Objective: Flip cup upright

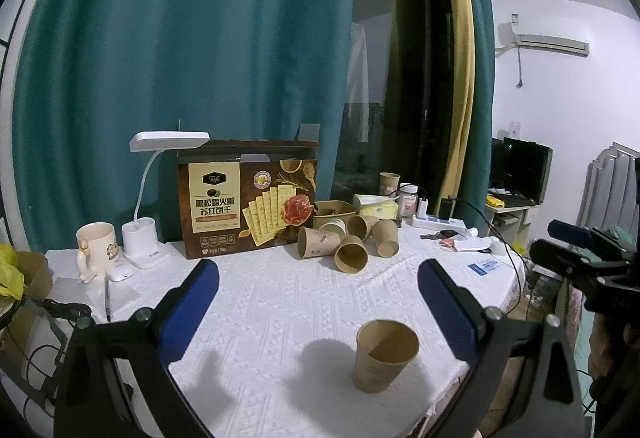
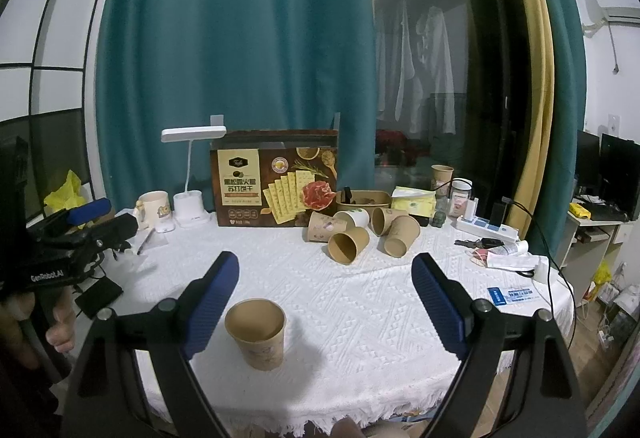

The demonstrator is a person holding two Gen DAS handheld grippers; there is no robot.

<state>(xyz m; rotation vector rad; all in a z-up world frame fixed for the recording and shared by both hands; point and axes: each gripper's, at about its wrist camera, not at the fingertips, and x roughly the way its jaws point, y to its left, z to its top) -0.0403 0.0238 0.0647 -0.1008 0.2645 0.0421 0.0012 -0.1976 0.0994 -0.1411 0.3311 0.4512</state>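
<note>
Cup (image 1: 385, 356) stands upright, mouth up, on the white cloth (image 1: 280, 302) near the front edge of the table. In the left wrist view it sits low and right of centre, between the blue pads but closer to the right pad (image 1: 448, 312), not touching either. Left gripper (image 1: 318, 284) is spread wide w/ nothing held.

In the right wrist view the same cup (image 2: 257, 334) is lower left of centre, just beside the left pad (image 2: 210, 304); can't tell if it touches. The far pad is well apart from it. Right gripper (image 2: 325, 276) is also wide open, empty.

Other gripper shows at each frame's edge: right one at the right edge of the left view, left one at the left edge of the right view w/ a hand (image 2: 60, 322) on its handle.

Toward the back, mid-frame: pile of paper cups (image 2: 362, 232) lying on their sides, mouths facing various ways. Behind them a cracker box (image 2: 276, 183) upright, a lamp (image 2: 192, 173) and mug (image 2: 154, 207) to its left. Power strip (image 2: 486, 230), keys and papers at the right of the table. Teal curtain (image 2: 240, 37) fills the upper frame
</note>
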